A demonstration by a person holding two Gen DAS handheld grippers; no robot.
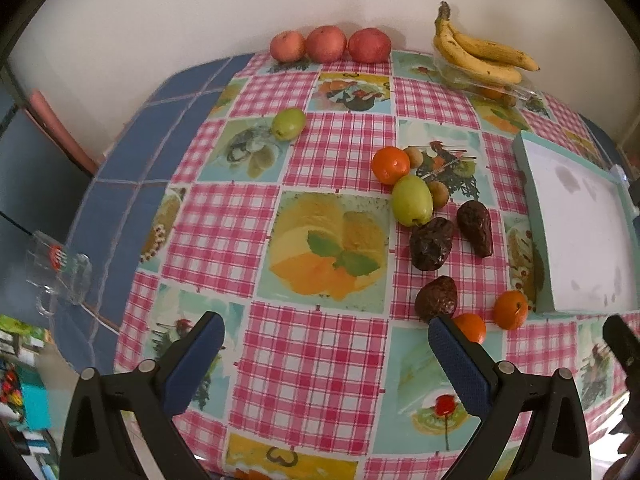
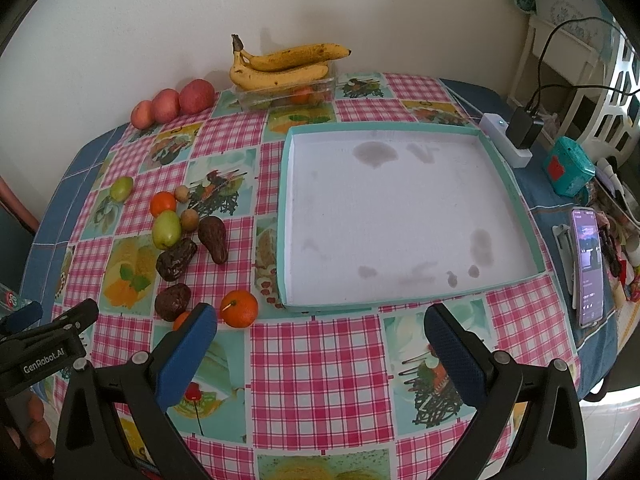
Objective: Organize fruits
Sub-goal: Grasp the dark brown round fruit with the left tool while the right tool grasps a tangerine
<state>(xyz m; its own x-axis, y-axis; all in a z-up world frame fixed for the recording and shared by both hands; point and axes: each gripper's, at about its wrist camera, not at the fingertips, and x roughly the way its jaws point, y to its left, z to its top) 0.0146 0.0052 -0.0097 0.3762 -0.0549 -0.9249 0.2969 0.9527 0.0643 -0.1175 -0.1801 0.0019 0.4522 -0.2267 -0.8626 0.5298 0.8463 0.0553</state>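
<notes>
Loose fruit lies on the checked tablecloth: tangerines (image 1: 390,165) (image 2: 239,308), green fruits (image 1: 412,200) (image 1: 288,123), dark brown dates (image 1: 431,243) (image 2: 213,239) and small round brown fruits (image 1: 413,156). Three red apples (image 1: 329,43) (image 2: 176,103) line the wall. Bananas (image 2: 280,65) rest on a clear box. A teal-rimmed white tray (image 2: 508,168) (image 1: 532,200) stands empty. My left gripper (image 1: 326,346) is open above the cloth, near a tangerine (image 1: 472,326). My right gripper (image 2: 320,334) is open before the tray's front edge.
A phone (image 2: 588,268), a power strip with charger (image 2: 508,140) and a teal box (image 2: 568,166) sit right of the tray. A glass mug (image 1: 60,276) stands on the blue cloth at the left edge. The left gripper also shows in the right wrist view (image 2: 44,332).
</notes>
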